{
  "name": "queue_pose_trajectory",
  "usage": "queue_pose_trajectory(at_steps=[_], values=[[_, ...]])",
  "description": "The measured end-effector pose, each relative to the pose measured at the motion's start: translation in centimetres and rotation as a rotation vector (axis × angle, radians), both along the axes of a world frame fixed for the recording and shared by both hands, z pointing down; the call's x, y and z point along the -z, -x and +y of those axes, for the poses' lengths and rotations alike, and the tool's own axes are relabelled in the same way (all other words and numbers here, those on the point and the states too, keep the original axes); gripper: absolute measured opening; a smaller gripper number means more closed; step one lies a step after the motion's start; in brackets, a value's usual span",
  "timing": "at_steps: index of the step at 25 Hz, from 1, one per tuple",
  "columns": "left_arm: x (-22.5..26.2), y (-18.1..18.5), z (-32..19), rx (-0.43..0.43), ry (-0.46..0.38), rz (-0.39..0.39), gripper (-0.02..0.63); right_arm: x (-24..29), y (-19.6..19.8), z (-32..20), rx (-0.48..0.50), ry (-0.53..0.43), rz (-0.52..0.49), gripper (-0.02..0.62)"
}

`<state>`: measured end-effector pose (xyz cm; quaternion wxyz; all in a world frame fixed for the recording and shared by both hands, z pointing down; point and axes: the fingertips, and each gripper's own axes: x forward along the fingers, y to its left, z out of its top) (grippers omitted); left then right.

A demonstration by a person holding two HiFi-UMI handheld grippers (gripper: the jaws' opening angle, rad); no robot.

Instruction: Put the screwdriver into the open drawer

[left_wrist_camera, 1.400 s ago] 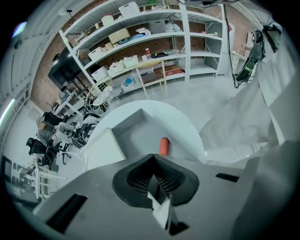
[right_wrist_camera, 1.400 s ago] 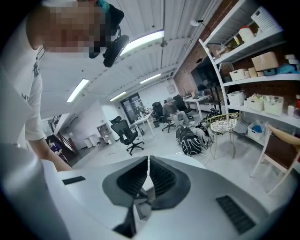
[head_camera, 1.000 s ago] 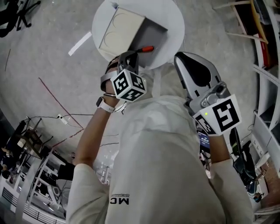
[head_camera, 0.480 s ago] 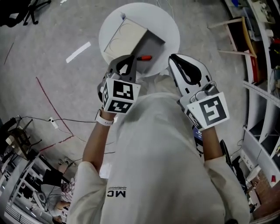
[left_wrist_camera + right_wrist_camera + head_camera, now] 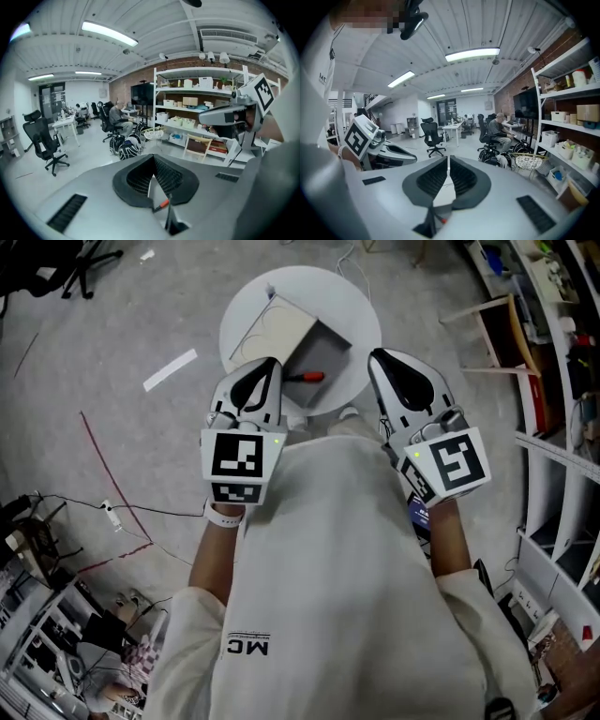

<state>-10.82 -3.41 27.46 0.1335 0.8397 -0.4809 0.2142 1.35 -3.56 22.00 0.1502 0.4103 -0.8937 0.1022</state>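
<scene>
On a workshop's round white table (image 5: 361, 324), the screwdriver (image 5: 307, 377) appears to lie inside the open drawer (image 5: 330, 345). The left gripper (image 5: 265, 371) has drawn back from the drawer and the right gripper (image 5: 386, 364) hovers beside it, both with tongs pressed together and empty. The task looks done.

Grey floor (image 5: 112, 324), brick wall (image 5: 505, 104), white shelving (image 5: 567, 122)

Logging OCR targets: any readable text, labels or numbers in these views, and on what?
"MC": on the shirt, upside down in the head view; the fine line next to it is too small to read.
Marker cubes: square patterns only, no words.
Shelf boxes: any labels too small to read.
</scene>
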Motion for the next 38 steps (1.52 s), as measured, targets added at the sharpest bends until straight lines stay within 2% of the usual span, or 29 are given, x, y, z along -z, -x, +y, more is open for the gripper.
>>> queue_pose_trajectory(at_steps=[6, 13, 17, 38], values=[[3.9, 1.9, 0.1, 0.102, -0.118, 0.072, 0.011, -0.3, -0.4, 0.5, -0.03, 0.0, -0.021, 0.074], [4.9, 2.9, 1.3, 0.166, -0.152, 0.117, 0.011, 0.1, 0.5, 1.3, -0.005, -0.027, -0.019, 0.074], [3.5, 2.7, 2.1, 0.131, -0.128, 0.111, 0.011, 0.0, 1.2, 1.7, 0.001, -0.025, -0.018, 0.074], [3.1, 1.3, 3.4, 0.076, -0.109, 0.146, 0.011, -0.5, 0.7, 2.7, -0.03, -0.015, 0.014, 0.074]])
